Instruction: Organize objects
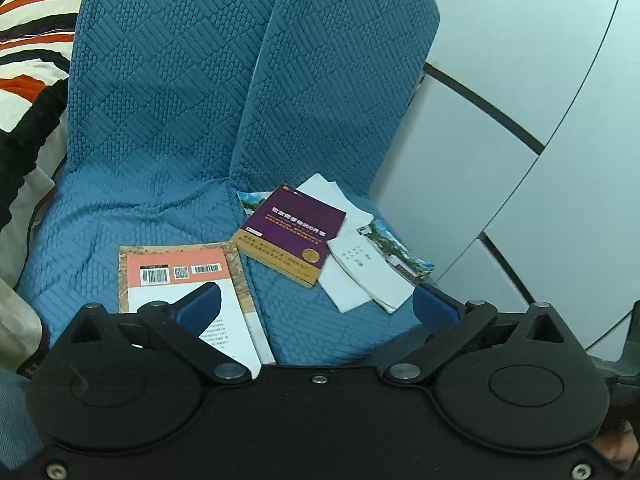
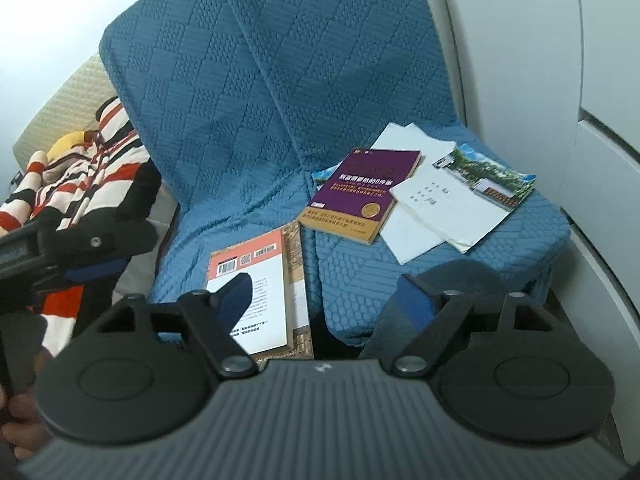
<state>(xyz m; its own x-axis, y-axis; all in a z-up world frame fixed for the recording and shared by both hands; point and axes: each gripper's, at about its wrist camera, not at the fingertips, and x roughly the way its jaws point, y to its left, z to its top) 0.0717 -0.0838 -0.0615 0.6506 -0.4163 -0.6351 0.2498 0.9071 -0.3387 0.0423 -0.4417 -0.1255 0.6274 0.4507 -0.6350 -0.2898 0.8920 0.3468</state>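
Along the bottom of the left wrist view, the left gripper [image 1: 316,308] stands released, its blue-padded fingers [image 1: 200,306] spread wide with nothing between them. One finger hangs over the lower part of the orange-backed book [image 1: 180,276], which lies face down at lower left of centre on the blue quilted seat cover [image 1: 152,216], barcodes showing. Whether the finger touches the book cannot be told.

Across the bottom of the right wrist view, the right gripper [image 2: 326,292] is likewise released and empty, its jaws apart. Its left finger overlaps the same orange-backed book [image 2: 256,280], which here rests on a second, brownish volume [image 2: 298,256] beneath it.

Further out, toward the right of centre, the purple book [image 1: 292,232] lies face up, just beside the orange one but apart from it. It rests on white sheets of paper [image 1: 344,292] and a brochure with a landscape photo [image 1: 400,252]; a white booklet [image 1: 372,272] lies over these at the right.

Behind them rises the chair back, draped in the same blue cover. At the upper left of the frame lies a striped garment [image 2: 100,160] in red, white and black. On the right stand pale cabinet panels [image 1: 500,120]. At the left edge of the right wrist view, the left gripper's black body shows.
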